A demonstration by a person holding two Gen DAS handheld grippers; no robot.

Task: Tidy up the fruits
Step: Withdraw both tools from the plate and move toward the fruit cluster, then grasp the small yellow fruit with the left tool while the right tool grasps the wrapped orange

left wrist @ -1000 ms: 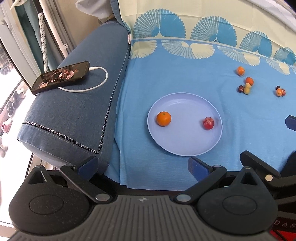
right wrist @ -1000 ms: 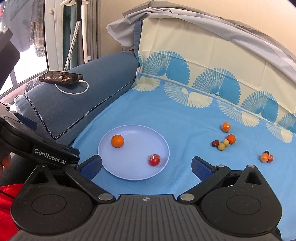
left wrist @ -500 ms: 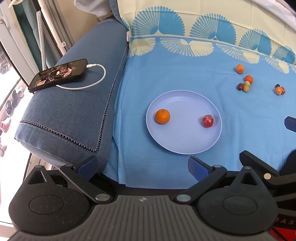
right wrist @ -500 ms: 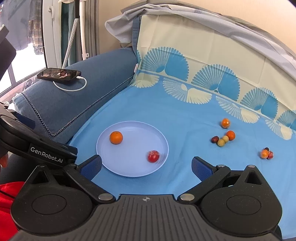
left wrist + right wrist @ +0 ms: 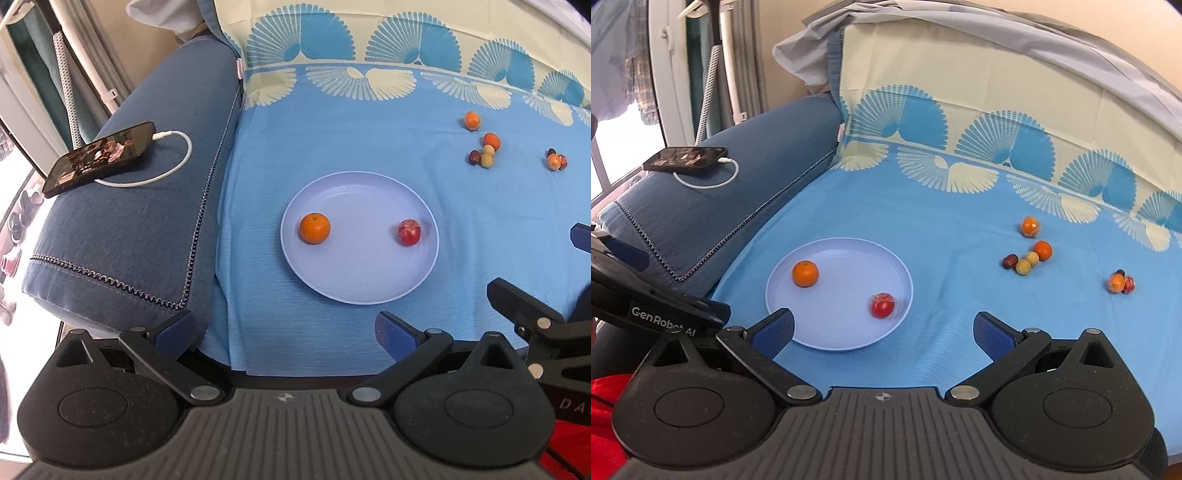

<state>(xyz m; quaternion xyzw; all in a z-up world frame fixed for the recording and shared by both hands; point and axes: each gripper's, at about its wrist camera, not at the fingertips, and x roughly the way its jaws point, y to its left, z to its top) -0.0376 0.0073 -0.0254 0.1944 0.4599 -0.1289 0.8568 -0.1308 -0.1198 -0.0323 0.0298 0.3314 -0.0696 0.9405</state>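
A pale blue plate [image 5: 360, 288] [image 5: 842, 338] lies on the blue cloth and holds an orange [image 5: 314, 228] [image 5: 805, 273] on its left and a small red apple [image 5: 409, 232] [image 5: 882, 305] on its right. Several small fruits [image 5: 484, 151] [image 5: 1028, 254] lie loose on the cloth to the far right, with a second little cluster [image 5: 556, 160] [image 5: 1121, 282] beyond. My left gripper [image 5: 286, 332] is open and empty, near the cloth's front edge, short of the plate. My right gripper [image 5: 882, 334] is open and empty, above the plate's near rim.
A blue sofa arm [image 5: 129, 236] [image 5: 713, 206] rises left of the cloth. A phone [image 5: 99, 157] [image 5: 685, 158] with a white charging cable lies on it. The cloth-covered backrest [image 5: 979, 85] stands behind the fruits. The right gripper's body shows at the left view's right edge [image 5: 535, 321].
Both grippers have drifted slightly, so the plate sits a little higher in the views. The red apple looks blurred on the plate, as if rolling a little. Both grippers stay open.
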